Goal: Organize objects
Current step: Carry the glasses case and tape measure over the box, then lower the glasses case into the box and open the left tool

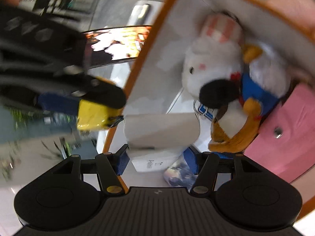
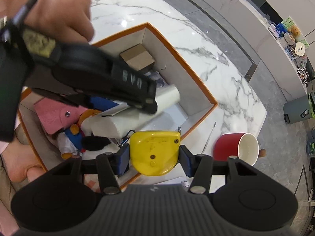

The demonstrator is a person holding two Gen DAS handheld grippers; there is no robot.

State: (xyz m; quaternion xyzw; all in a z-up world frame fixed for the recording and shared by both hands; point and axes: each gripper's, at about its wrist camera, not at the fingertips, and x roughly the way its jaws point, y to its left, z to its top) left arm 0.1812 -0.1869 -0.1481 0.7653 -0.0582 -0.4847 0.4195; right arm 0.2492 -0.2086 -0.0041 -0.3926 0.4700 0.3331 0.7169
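Note:
My right gripper (image 2: 154,157) is shut on a yellow tape measure (image 2: 154,153) and holds it over the near rim of an orange-edged white box (image 2: 196,82). My left gripper (image 1: 156,157) is shut on a white paper roll (image 1: 161,129) inside the box (image 1: 145,51); it shows in the right wrist view (image 2: 137,108) with the roll (image 2: 167,98). The box holds a plush toy (image 1: 216,66), a pink pouch (image 1: 285,129) and a small brown carton (image 2: 137,57). The tape measure also shows in the left wrist view (image 1: 94,116).
The box stands on a white marble table (image 2: 196,39). A red mug (image 2: 236,147) lies on its side right of the box, with a thin rod (image 2: 209,137) beside it. A bare foot (image 2: 21,163) is at the left. A grey bin (image 2: 297,110) stands on the floor.

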